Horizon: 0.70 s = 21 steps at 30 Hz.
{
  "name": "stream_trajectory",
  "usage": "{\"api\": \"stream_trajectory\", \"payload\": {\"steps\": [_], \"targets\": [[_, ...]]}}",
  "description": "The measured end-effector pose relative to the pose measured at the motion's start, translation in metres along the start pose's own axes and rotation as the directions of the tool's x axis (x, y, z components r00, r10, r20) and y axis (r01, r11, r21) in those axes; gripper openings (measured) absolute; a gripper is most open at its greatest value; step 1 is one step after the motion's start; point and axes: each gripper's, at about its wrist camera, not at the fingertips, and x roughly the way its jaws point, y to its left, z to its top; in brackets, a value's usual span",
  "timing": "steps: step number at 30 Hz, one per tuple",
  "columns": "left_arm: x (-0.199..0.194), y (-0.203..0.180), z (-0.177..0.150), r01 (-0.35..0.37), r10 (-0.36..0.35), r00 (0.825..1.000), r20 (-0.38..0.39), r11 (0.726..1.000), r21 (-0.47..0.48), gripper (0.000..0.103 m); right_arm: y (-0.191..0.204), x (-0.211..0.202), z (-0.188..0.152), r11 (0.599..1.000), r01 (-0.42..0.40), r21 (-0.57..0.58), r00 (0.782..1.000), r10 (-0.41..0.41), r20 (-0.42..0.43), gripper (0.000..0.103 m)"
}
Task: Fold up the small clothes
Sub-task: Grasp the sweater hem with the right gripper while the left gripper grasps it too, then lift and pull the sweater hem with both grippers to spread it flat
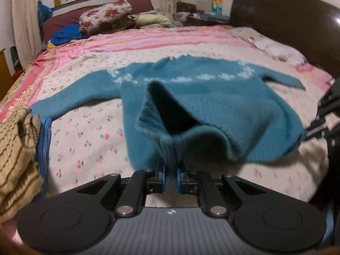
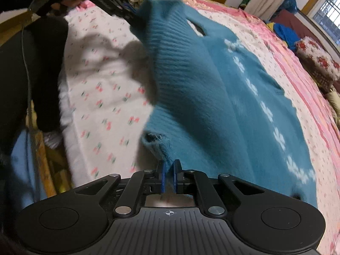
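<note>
Fuzzy knit sweater (image 1: pixel 212 106), matt plastic tongs (image 1: pixel 171 175)

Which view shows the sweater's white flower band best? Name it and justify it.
The left wrist view: the white flower band runs across the teal sweater from sleeve to sleeve, though blurred. The right wrist view shows it closer, slanting away along one side.

The hem of the teal sweater (image 1: pixel 170 153) hid the tips of your left fingers (image 1: pixel 163 173). Beyond them its far sleeve was motion-blurred. Your right fingers (image 2: pixel 163 175) vanished into ribbed hem too, and the sweater's near corner ran behind your right gripper (image 2: pixel 169 170) body.
</note>
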Motion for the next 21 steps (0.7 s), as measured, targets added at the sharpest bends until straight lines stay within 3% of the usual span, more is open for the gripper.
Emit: {"api": "stream_trajectory", "payload": {"steps": [4,7,13,16,18,21], "targets": [[-0.02,-0.012,-0.02,0.005,-0.002,0.999,-0.054,0.999,0.046,0.013,0.007,-0.013,-0.02,0.999,0.023,0.023,1.0,-0.023,-0.021,0.006],[-0.034,-0.02,-0.032,-0.029,0.037,0.996,-0.083,0.996,0.089,0.013,0.012,-0.023,-0.033,0.998,0.045,0.033,0.998,-0.044,-0.034,0.006],[-0.054,-0.027,-0.019,-0.061,0.061,0.998,-0.002,0.996,0.064,0.015,0.016,-0.036,-0.044,0.997,0.079,0.028,0.996,-0.077,-0.047,0.006],[-0.047,-0.03,-0.008,-0.044,0.043,0.999,0.023,0.999,0.029,0.023,0.019,-0.036,-0.051,0.996,0.083,0.024,0.995,-0.082,-0.062,0.006],[-0.037,-0.038,-0.009,-0.055,0.055,0.998,0.013,0.998,0.039,0.034,0.019,-0.036,-0.056,0.996,0.082,0.04,0.994,-0.08,-0.069,0.0],[-0.019,-0.052,-0.017,-0.148,0.149,0.989,-0.007,0.984,0.096,0.04,0.015,-0.036,-0.062,0.993,0.075,0.091,0.996,-0.069,-0.063,0.0]]}}
